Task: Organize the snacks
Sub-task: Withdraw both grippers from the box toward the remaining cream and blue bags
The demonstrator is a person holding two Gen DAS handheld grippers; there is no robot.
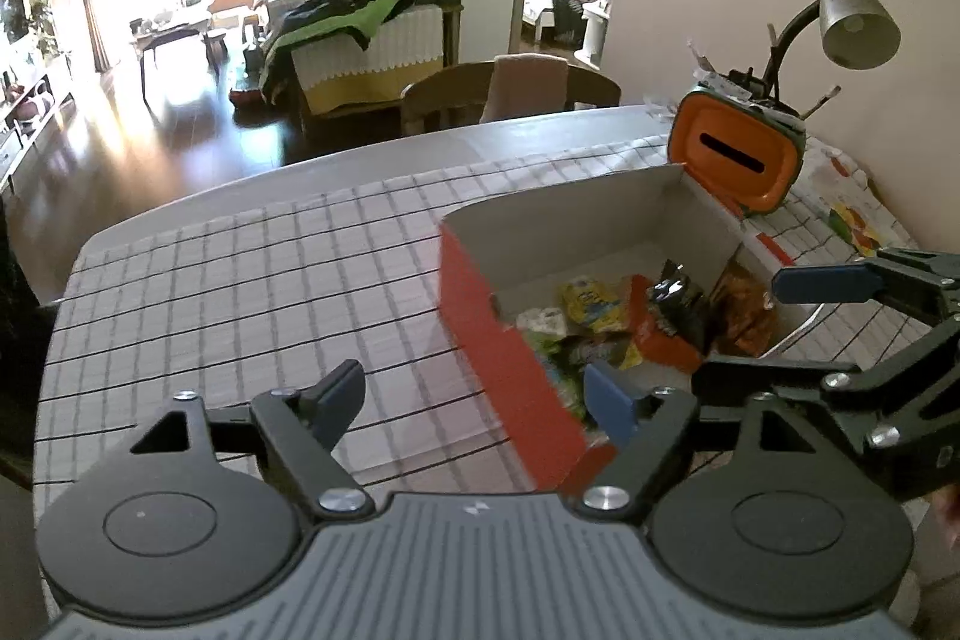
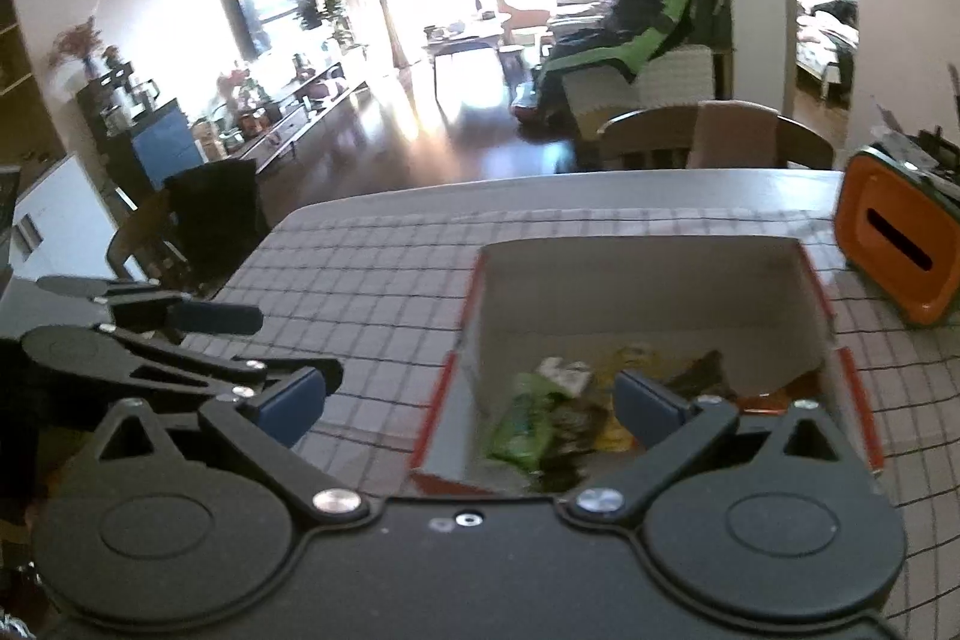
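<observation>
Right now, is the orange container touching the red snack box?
Cannot tell. In the left wrist view the orange container sits right behind the red snack box corner, hiding any gap.

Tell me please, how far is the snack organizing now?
Mostly done, it seems: the snack packets lie together inside the red box on the checked tablecloth. In hand: nothing; the left gripper and right gripper are both open and empty. Left: no loose snacks show on the cloth; perhaps only tidying the box.
</observation>
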